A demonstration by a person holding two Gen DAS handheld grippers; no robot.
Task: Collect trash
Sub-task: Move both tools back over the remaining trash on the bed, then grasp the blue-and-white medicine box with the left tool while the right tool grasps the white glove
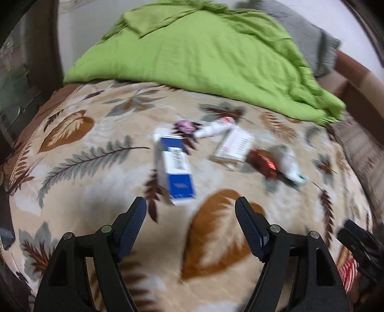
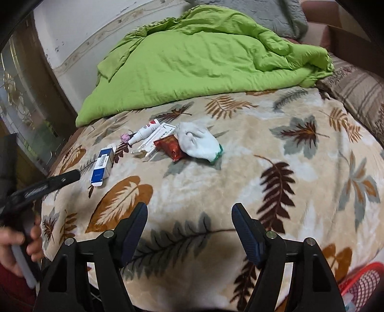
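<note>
Bed [image 2: 240, 172]: covered by a beige blanket with a leaf print; carries all the trash items.

Green quilt [image 2: 192, 60]: bunched along the far edge of the bed, a grey pillow [image 2: 264, 14] behind it.

Blue box [image 2: 102, 165]: blue and white carton with a barcode, lying flat toward the left edge of the bed, set apart from the other items. In the left wrist view [image 1: 175, 168] it lies just ahead of the left claw.

Pink scrap [image 2: 125, 138]: small crumpled piece, beyond the blue box, beside the tip of the white tube.

White tube [image 2: 144, 131]: white with a red mark, lying slantwise, near the quilt side of the cluster.

White box [image 2: 156, 141]: long pale carton, lying alongside the tube and touching the red wrapper.

Red wrapper [image 2: 171, 147]: shiny, crumpled, between the white box and the white cloth.

White cloth [image 2: 199, 142]: crumpled, with a green edge, at the right end of the cluster, touching the wrapper.

Red basket [image 2: 360, 285]: mesh, at the near right corner of the bed, only partly in view.

Left gripper [image 1: 190, 211]: jaws apart, nothing between them, above the blanket near the blue box; held by a hand [image 2: 21, 247] at the near left edge.

Right gripper [image 2: 189, 216]: jaws apart, nothing between them, above bare blanket, well short of the cluster.
</note>
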